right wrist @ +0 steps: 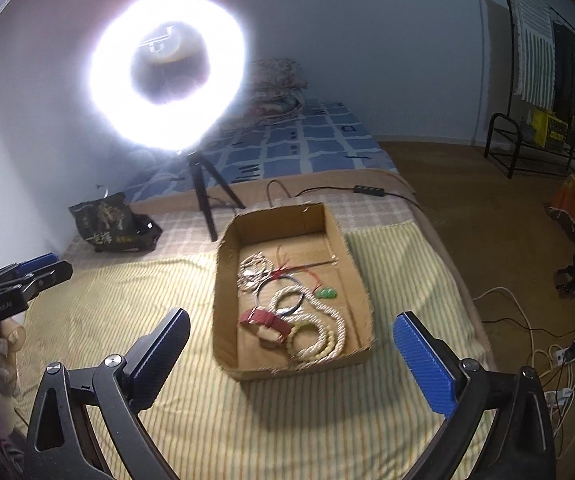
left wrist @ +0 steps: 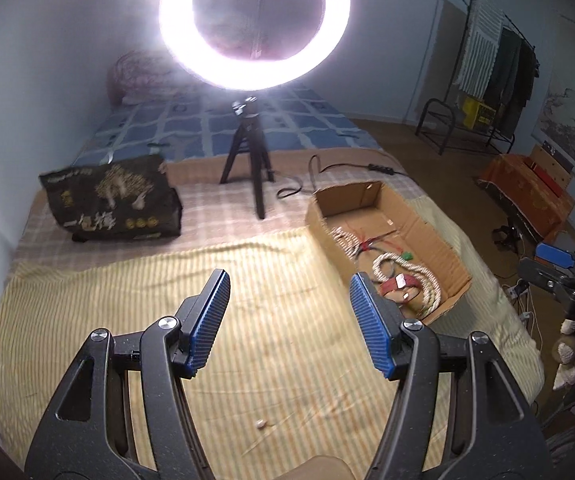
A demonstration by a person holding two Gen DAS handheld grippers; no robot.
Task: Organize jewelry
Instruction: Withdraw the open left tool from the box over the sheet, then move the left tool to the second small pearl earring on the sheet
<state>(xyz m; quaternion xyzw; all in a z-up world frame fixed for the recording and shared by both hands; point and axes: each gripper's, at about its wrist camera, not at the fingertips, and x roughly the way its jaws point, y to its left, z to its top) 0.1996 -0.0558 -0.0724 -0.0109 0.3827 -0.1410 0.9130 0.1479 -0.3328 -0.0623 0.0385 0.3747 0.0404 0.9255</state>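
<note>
Both claws, left (left wrist: 287,300) and right (right wrist: 291,344), gape empty; "GenRobot.AI" marks the left one's body.

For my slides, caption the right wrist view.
Open right gripper above cardboard box of jewelry on a striped blanket.

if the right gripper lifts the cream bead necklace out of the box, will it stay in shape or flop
Probably flop: the bead necklace lies in loose coils, so it looks like beads on a string and should hang and swing. It touches the red strap and the cord, so it may drag them. Round beads could slip between the open right gripper pads.
</note>
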